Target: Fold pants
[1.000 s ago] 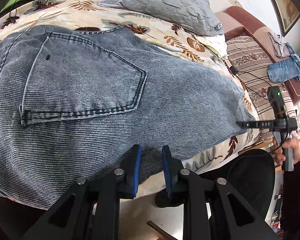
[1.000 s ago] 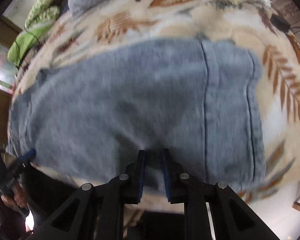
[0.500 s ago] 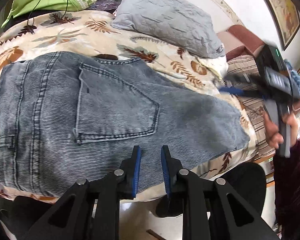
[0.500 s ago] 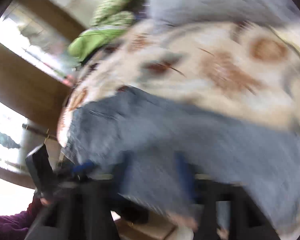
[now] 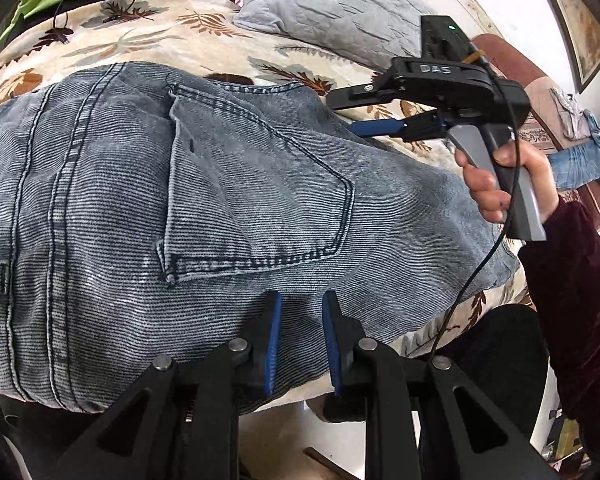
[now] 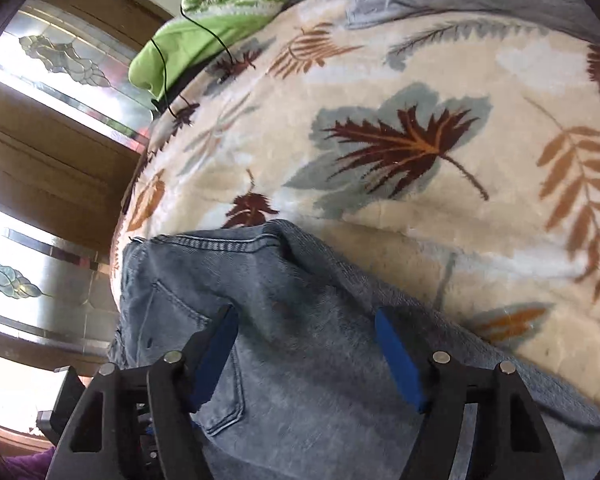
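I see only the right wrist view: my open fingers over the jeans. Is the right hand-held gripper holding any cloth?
Observer: In the left wrist view the right hand-held gripper hangs over the far edge of the jeans, with no cloth between its fingers.
Operator: And the left one?
Observer: The left hand-held gripper sits at the near edge with a narrow gap; I cannot tell whether it pinches cloth.
Operator: Is other clothing near?
Observer: Another blue garment lies on the sofa at the right.
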The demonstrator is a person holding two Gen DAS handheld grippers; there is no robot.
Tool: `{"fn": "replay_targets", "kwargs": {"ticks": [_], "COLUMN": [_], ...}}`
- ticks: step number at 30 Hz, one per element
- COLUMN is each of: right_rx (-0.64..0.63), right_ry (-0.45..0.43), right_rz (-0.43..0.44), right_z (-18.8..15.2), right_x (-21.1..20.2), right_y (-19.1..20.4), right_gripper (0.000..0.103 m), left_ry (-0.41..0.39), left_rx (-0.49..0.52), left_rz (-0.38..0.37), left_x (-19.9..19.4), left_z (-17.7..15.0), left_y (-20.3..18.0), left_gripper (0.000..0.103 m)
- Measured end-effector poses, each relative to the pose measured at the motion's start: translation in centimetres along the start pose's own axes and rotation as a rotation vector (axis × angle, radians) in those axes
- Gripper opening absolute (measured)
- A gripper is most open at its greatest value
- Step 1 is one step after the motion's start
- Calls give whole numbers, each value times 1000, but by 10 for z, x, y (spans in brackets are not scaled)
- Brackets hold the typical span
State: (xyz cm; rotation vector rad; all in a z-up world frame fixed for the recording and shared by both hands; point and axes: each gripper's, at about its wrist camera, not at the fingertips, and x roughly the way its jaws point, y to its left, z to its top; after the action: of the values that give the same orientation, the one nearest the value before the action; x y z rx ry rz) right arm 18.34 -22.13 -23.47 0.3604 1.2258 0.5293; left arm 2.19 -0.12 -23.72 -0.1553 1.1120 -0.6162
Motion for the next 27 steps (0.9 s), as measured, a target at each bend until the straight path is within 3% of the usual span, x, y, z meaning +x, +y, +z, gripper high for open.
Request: {"fn": "replay_targets", "kwargs": {"ticks": [5, 6, 7, 8, 13, 15, 17, 23, 27], "right_rx": [-24, -36, -41, -41, -107, -113, -142, -138, -111], "right_ry": [59, 67, 89, 103, 147, 139, 106, 58, 38], "right_rz": [15, 28, 60, 62, -52, -110, -179, -255, -171], "right_z": [9, 10, 9, 10, 4, 5, 7, 18, 21], "right_x": [19, 18, 19, 21, 21, 18, 13, 14, 6], "right_y": [0, 3, 4, 6, 18, 20, 26, 34, 33], "right_gripper": [73, 68, 54, 47, 15, 10, 9, 7, 7], "left_ry": [7, 9, 12, 16, 34, 35, 36, 23, 21], "left_rx": [-5, -7, -11, -14, -38, -48, -51, -67, -69], "left_rz": [4, 4, 5, 7, 2, 3, 6, 16, 18], "left_x": [3, 5, 6, 8, 12, 13, 14, 9, 8], "left_z": [3, 4, 6, 11, 22, 25, 27, 34, 37], "left_y": [-1, -1, -1, -2, 2, 2, 2, 8, 9], "left_gripper": [20, 20, 20, 20, 20, 20, 20, 20, 20]}}
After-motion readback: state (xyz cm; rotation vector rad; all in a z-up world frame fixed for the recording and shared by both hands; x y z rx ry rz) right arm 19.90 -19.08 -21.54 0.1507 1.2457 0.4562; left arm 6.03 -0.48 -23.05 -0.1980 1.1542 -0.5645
